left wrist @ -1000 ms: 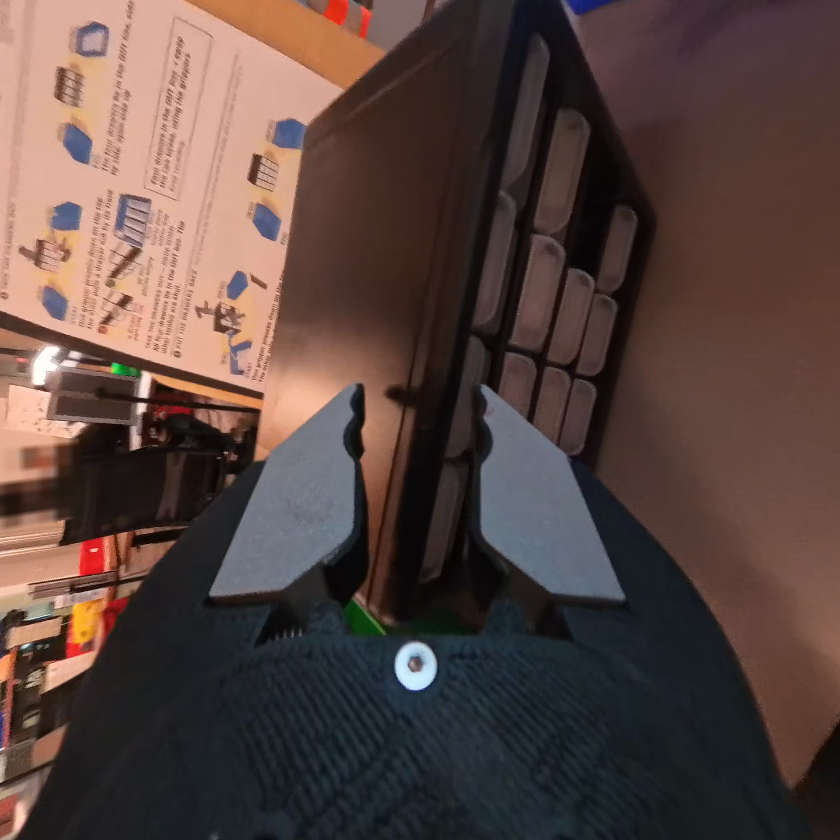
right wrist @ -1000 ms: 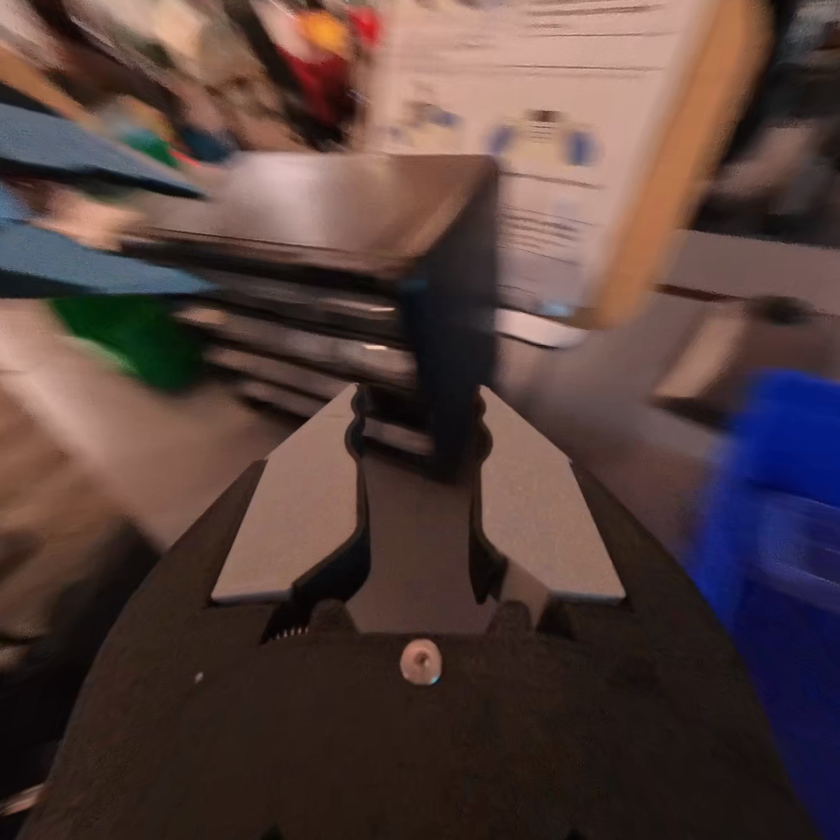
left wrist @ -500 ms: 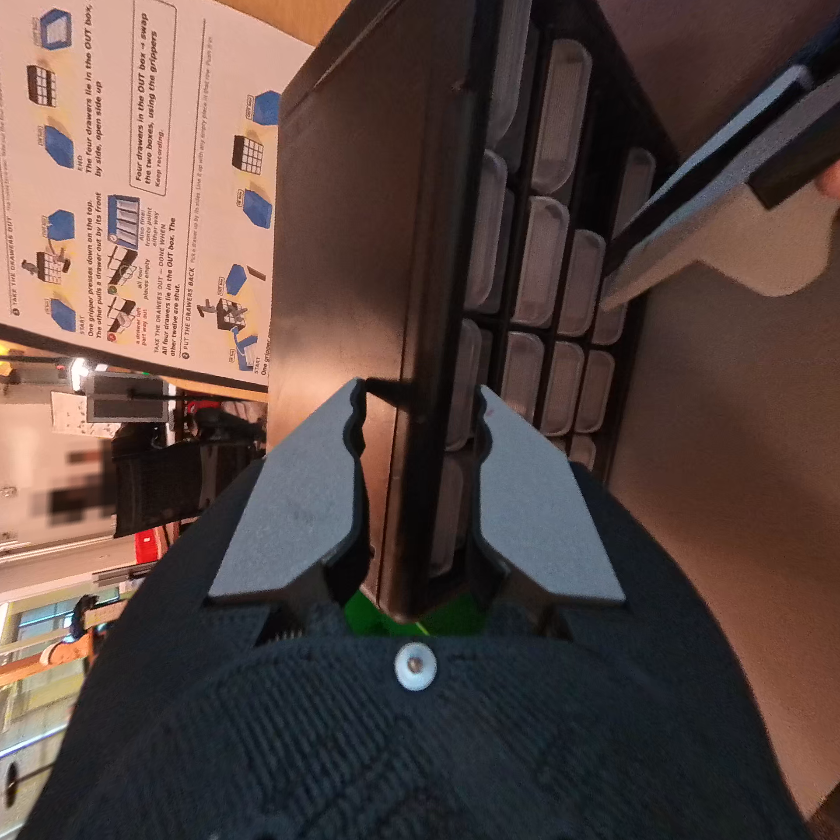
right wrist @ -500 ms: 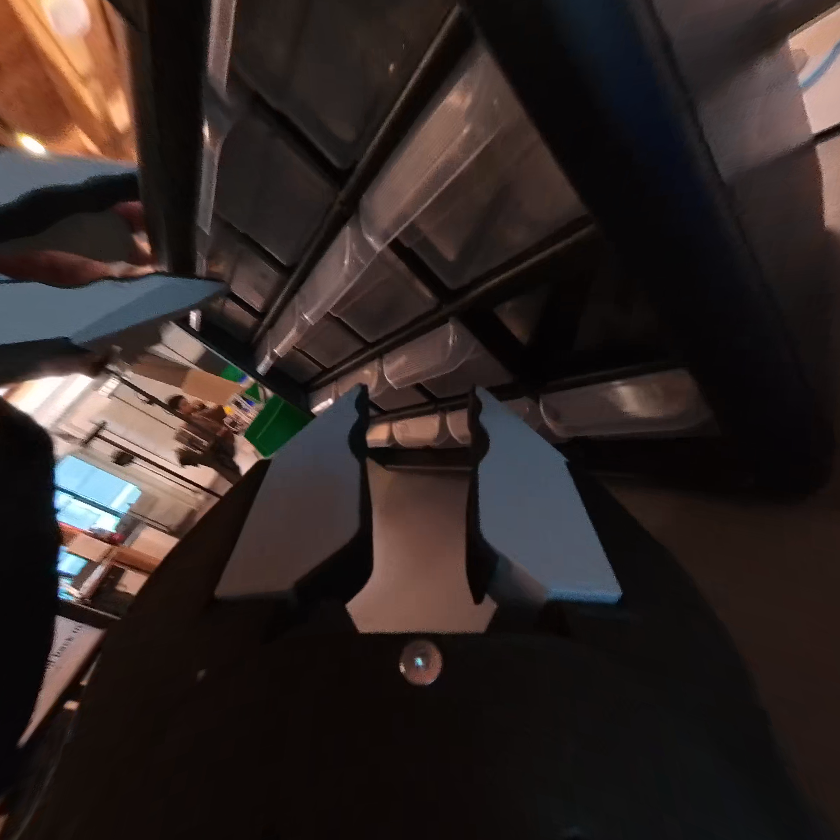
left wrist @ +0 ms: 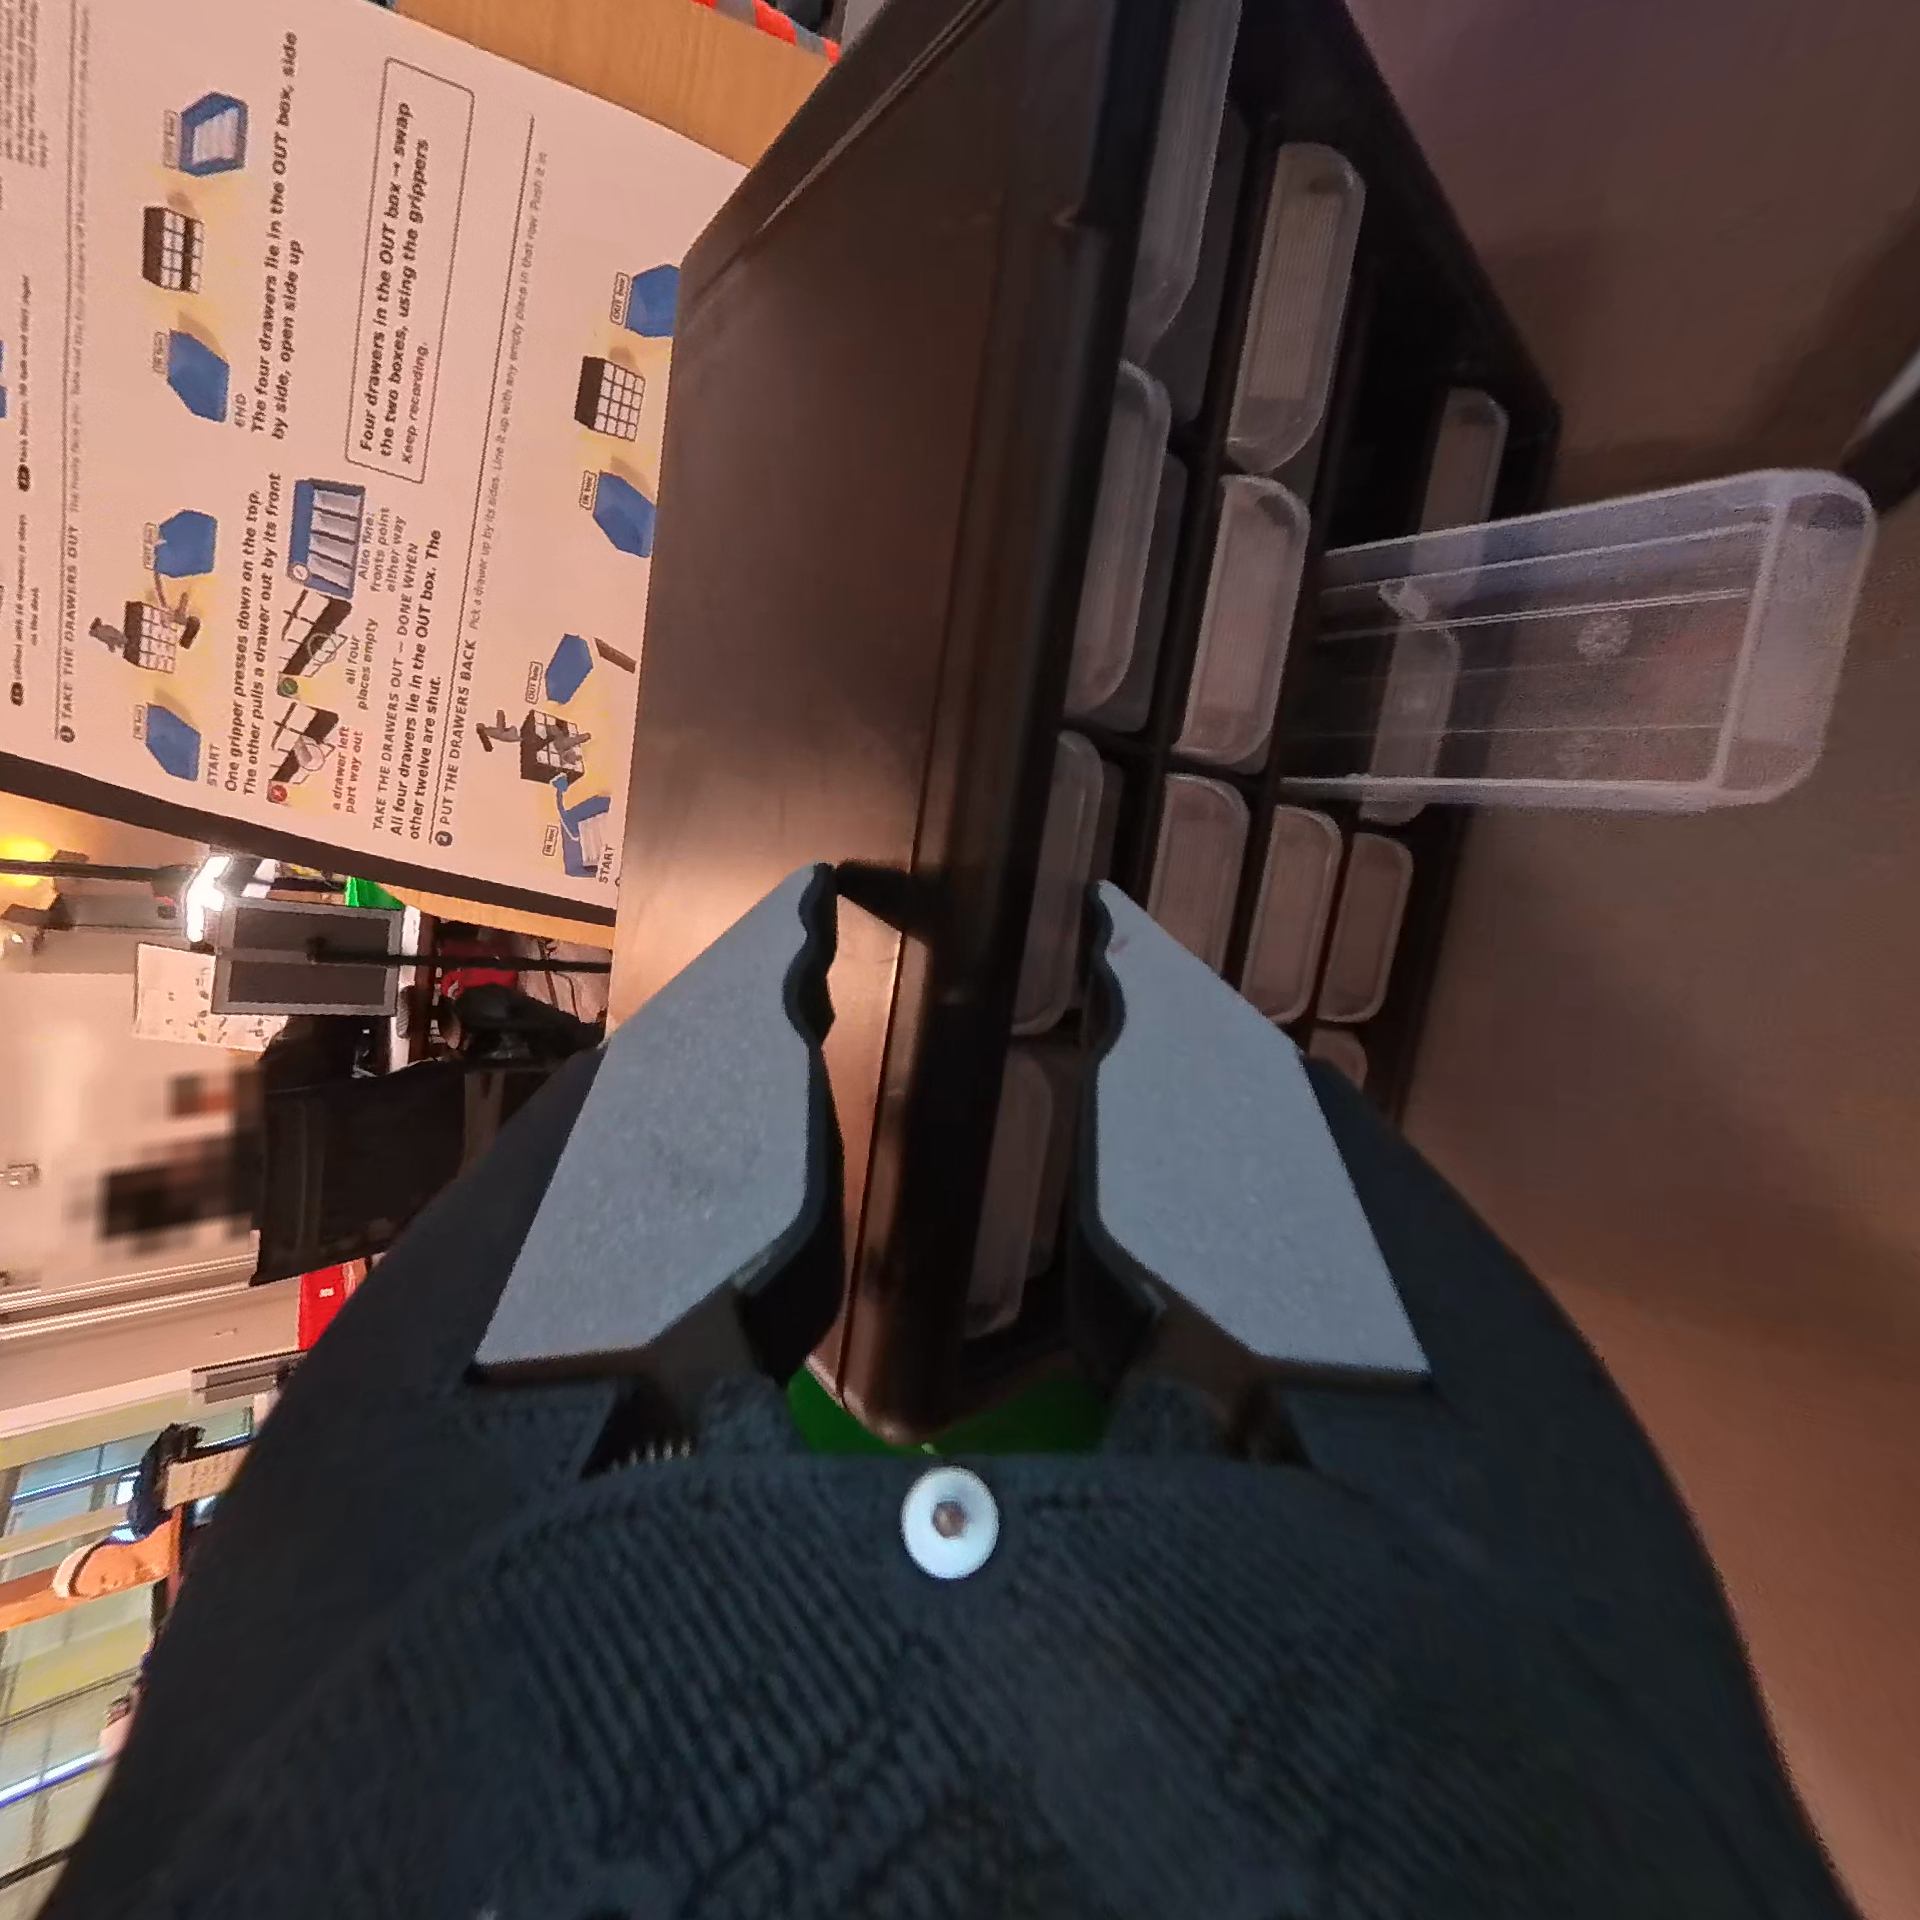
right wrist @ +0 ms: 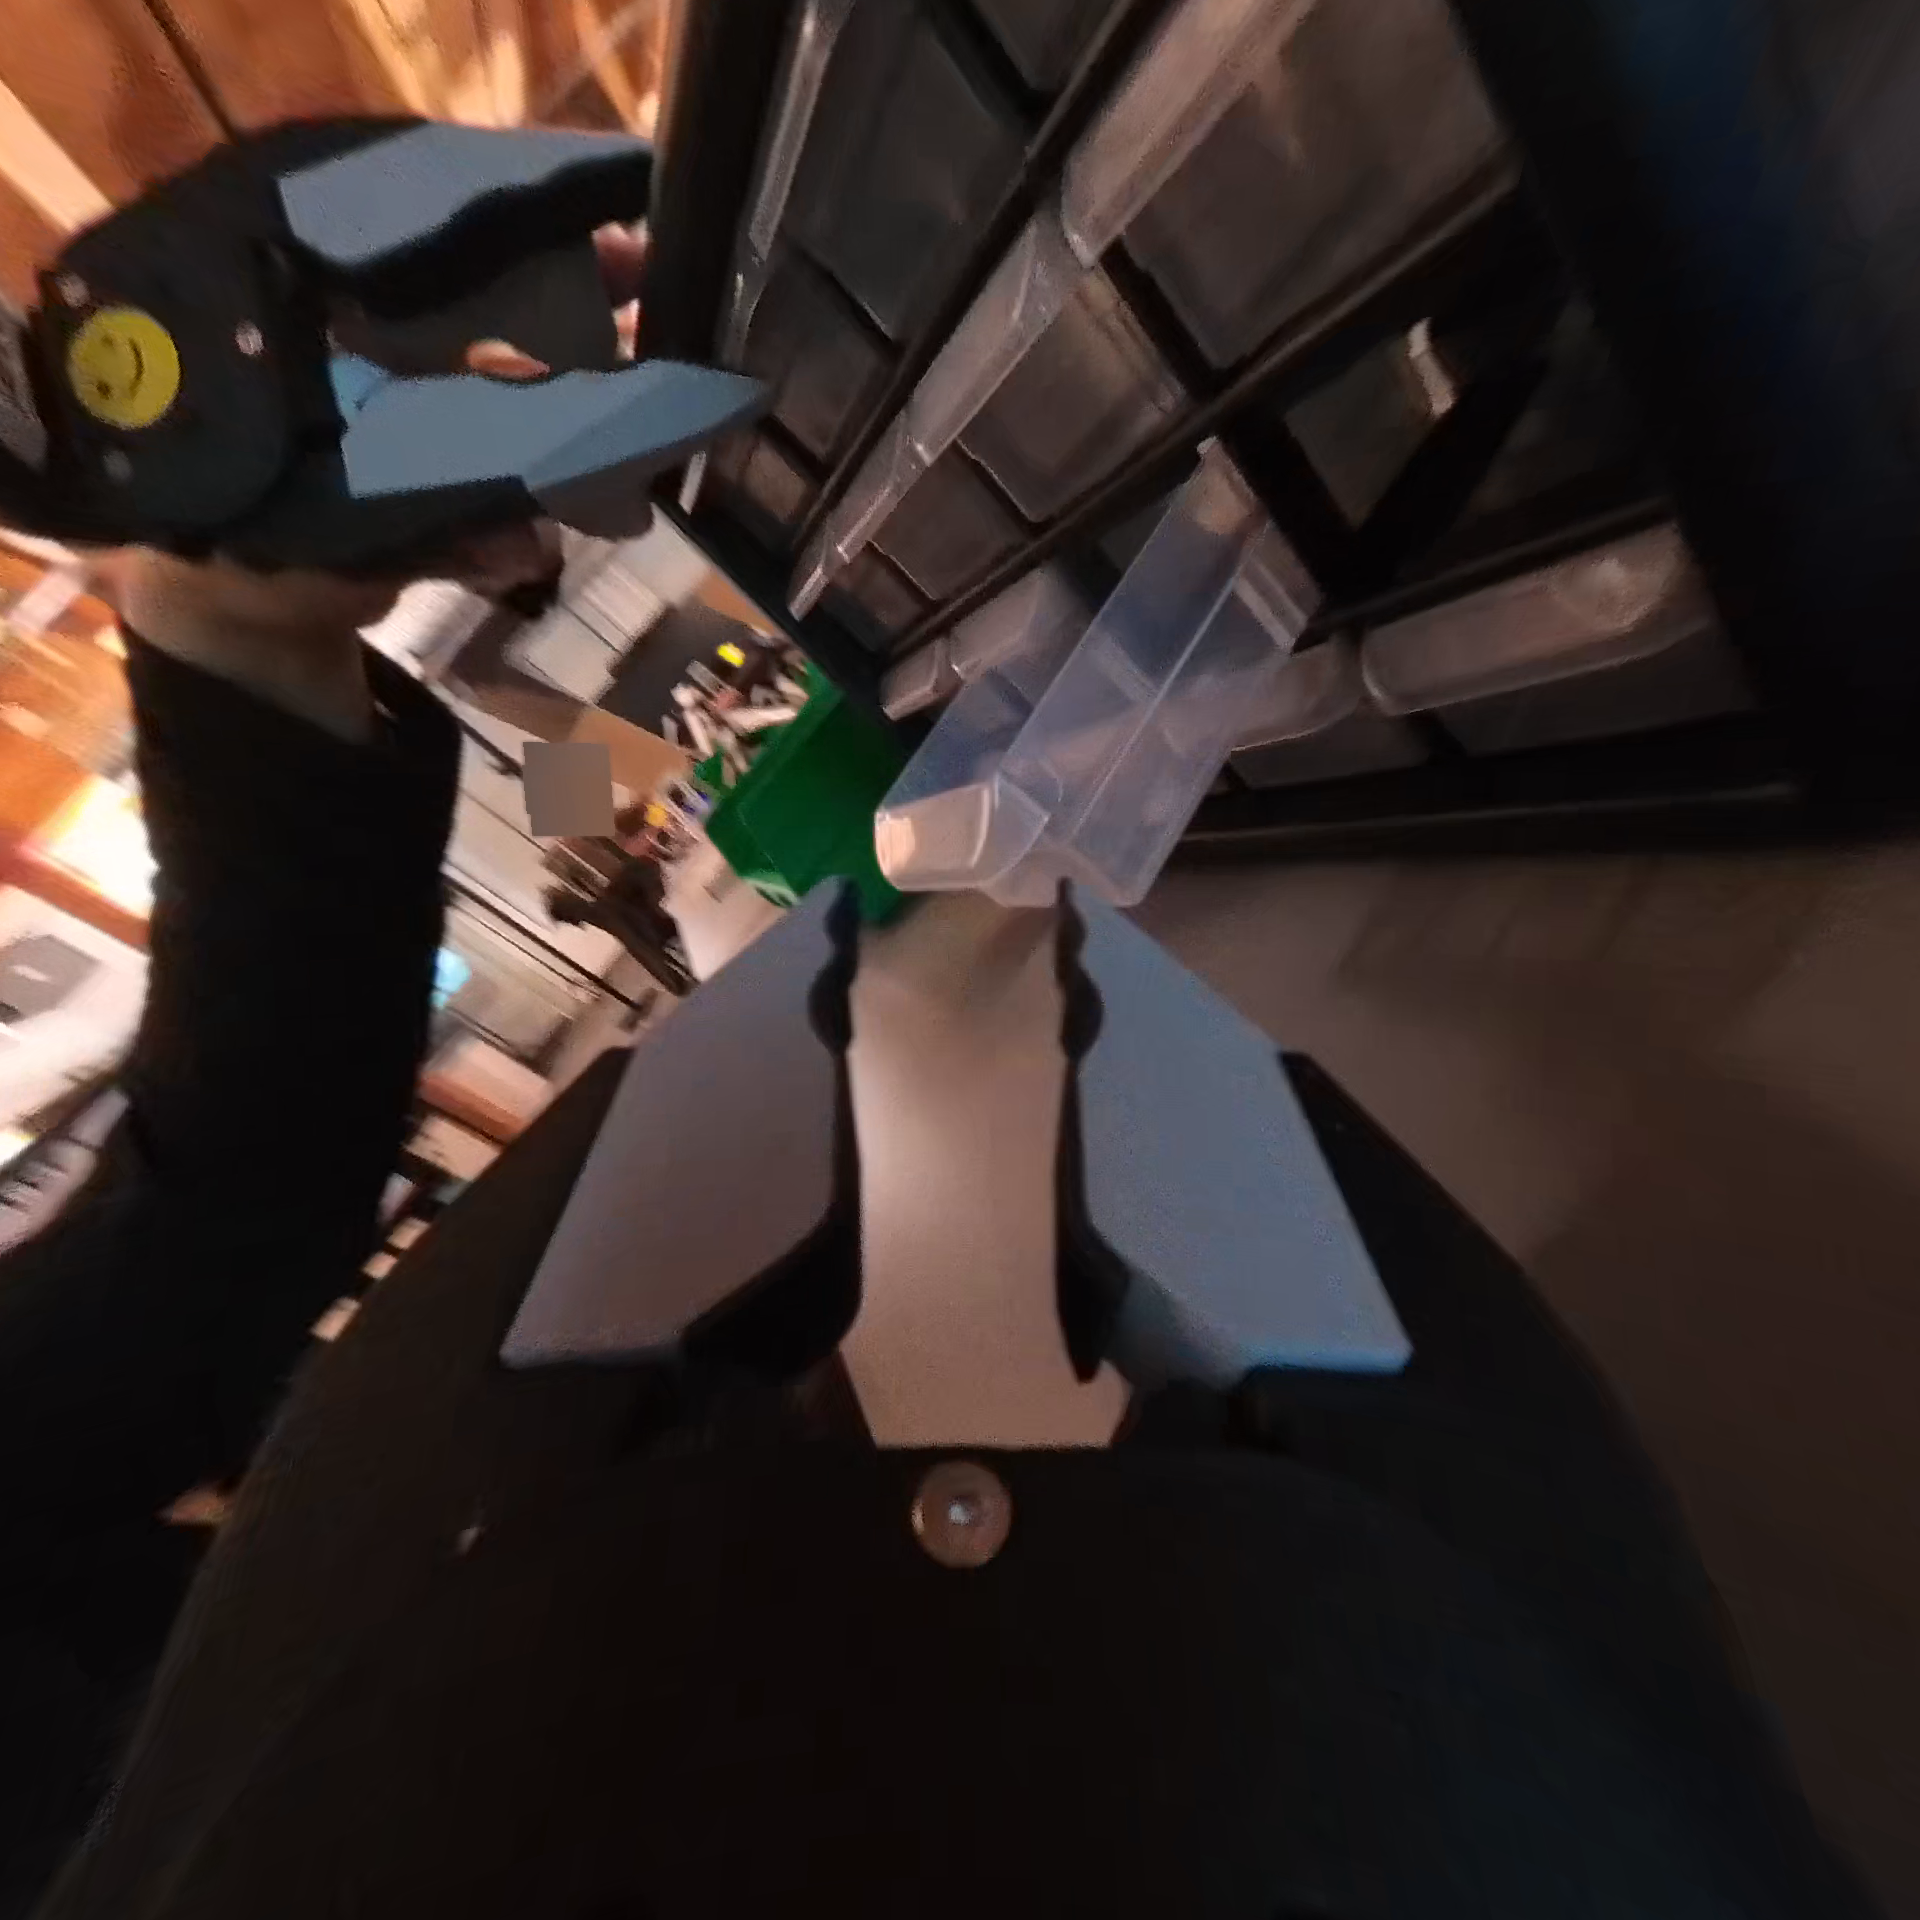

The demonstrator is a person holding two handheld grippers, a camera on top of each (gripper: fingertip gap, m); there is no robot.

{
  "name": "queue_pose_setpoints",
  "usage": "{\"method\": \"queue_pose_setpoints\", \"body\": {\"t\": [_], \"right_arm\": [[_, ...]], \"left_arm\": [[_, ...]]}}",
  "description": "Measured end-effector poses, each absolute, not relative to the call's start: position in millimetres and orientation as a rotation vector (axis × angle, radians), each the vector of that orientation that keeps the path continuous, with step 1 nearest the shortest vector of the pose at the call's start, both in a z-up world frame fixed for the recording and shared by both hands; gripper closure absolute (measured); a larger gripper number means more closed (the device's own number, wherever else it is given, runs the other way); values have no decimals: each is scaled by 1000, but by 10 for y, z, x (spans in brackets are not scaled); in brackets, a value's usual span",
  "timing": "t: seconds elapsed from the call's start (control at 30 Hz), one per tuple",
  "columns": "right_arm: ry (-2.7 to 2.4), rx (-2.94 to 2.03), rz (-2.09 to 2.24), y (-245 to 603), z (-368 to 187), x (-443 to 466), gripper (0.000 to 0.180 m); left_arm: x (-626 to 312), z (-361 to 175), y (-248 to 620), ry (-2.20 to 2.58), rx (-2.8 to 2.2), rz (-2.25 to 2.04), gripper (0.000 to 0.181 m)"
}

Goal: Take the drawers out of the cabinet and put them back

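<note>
A black cabinet (left wrist: 852,520) with rows of clear drawers stands on the table; it also shows in the right wrist view (right wrist: 1662,436). My left gripper (left wrist: 961,935) is open and straddles the cabinet's top front edge; it also shows in the right wrist view (right wrist: 520,426). One clear drawer (left wrist: 1579,665) sticks far out of a lower row, its back end still in its slot. My right gripper (right wrist: 954,904) is closed on the front end of that drawer (right wrist: 1122,707), one fingertip at each front corner, the jaws still wide apart.
An instruction poster (left wrist: 312,416) on a wooden board stands behind the cabinet. A green bin (right wrist: 810,821) sits beyond the cabinet's far side. The brown table (left wrist: 1714,1247) lies in front of the drawers. A black-sleeved arm (right wrist: 281,883) holds the left gripper.
The right gripper came to the cabinet front, closed a little and drew back with one clear drawer, which now sticks far out. The left gripper stays on the cabinet's top edge.
</note>
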State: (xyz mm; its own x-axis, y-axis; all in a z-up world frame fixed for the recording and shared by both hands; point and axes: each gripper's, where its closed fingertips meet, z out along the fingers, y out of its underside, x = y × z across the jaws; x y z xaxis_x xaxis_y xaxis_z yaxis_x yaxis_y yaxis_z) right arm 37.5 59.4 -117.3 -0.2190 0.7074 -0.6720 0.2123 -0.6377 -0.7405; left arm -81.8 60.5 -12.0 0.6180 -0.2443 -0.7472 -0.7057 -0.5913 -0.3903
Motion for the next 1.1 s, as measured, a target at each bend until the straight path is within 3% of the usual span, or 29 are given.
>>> {"method": "queue_pose_setpoints", "body": {"t": [0.1, 0.17, 0.3, 0.4, 0.5, 0.57, 0.83, 0.93, 1.1], "right_arm": [[-1330, -1608, 1480, 763, -1232, 476, 103], [-1537, -1467, 1098, 847, -1249, 524, 90], [-1792, -1055, 346, 929, -1218, 449, 96], [-1928, -835, 36, 845, -1293, 257, 99], [-1951, -649, -197, 876, -1338, 24, 112], [-1965, -593, -307, 922, -1391, -54, 141], [-2145, -639, -137, 548, -1398, 421, 149], [-2291, -701, 148, 168, -1366, 735, 150], [-2227, -802, 606, -116, -730, 1113, 149]], "left_arm": [[-815, -121, 605, 727, -2138, 852, 135], [-815, -122, 607, 724, -2133, 857, 135], [-817, -121, 610, 725, -2135, 877, 135], [-820, -125, 610, 725, -2130, 904, 135], [-821, -126, 612, 717, -2127, 910, 135], [-822, -126, 612, 716, -2126, 912, 134], [-822, -126, 615, 715, -2107, 911, 135], [-823, -126, 619, 711, -2102, 914, 135], [-823, -129, 620, 693, -2099, 922, 134]]}}
